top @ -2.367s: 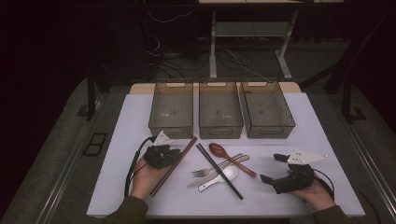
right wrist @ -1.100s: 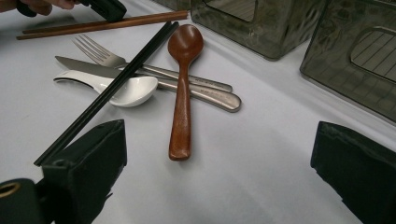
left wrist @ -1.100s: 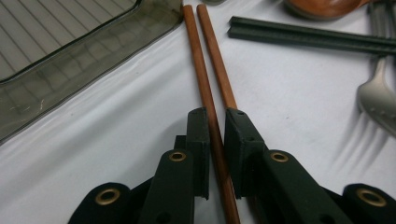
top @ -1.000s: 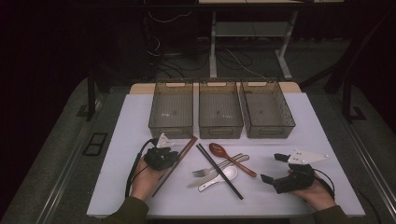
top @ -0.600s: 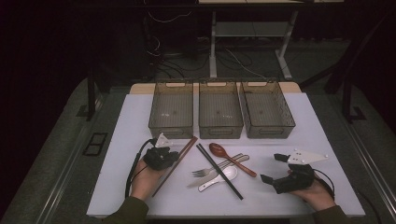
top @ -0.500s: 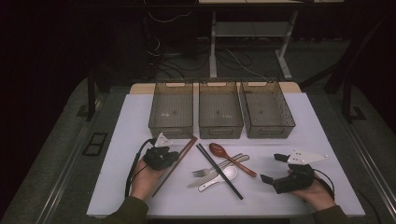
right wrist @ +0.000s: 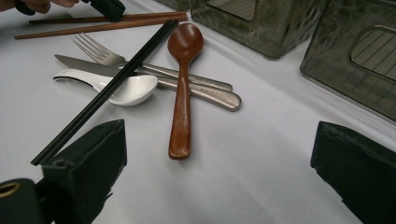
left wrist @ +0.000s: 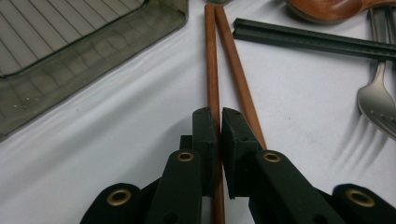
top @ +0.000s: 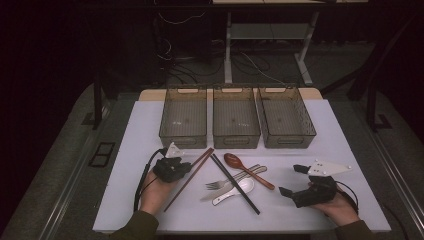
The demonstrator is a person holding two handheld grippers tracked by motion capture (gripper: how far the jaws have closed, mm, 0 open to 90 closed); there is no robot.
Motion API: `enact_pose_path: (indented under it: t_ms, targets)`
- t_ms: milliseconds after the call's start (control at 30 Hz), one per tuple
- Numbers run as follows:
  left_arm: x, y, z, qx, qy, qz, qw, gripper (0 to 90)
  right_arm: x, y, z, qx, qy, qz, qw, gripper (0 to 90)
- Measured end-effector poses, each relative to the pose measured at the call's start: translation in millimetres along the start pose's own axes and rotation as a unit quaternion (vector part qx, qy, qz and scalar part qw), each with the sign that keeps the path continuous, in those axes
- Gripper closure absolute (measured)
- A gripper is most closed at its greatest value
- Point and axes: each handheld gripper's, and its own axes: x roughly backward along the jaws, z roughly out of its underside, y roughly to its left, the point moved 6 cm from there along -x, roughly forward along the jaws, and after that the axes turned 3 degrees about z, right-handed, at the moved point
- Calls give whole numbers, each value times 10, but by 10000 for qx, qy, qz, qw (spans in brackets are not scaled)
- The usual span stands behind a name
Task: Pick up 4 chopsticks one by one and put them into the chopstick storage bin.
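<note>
Left gripper: jaws have just been closing; now pinched on one of the brown chopsticks, near mid-length.
Right gripper: jaws wide apart, holding nothing, resting well clear of the cutlery.
Brown chopsticks: flat on the white table, just before the left bin; whether the second stick is caught too is unclear.
Handling: light, stiff, smooth wood, likely to swivel; a mid-length hold should balance it.

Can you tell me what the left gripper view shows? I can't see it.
The left gripper has its two black jaws pinched on one brown chopstick lying on the white table; a second chopstick lies beside it, near a grey bin.
</note>
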Motion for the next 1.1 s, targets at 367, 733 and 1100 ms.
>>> enact_pose_path:
  t_ms: [367,733,1100]
  targets:
    - [94,8,-32,88,-155,30,9998,833,0,0,0,-2,0,0,10000,32]
    - [236,-41,-53,35,-189,244,9995,833,-1,-1,3,-2,3,-4,10000,31]
    - [383,-87,-84,11,-365,407,9985,833,-8,-1,9,7,20,0,10000,32]
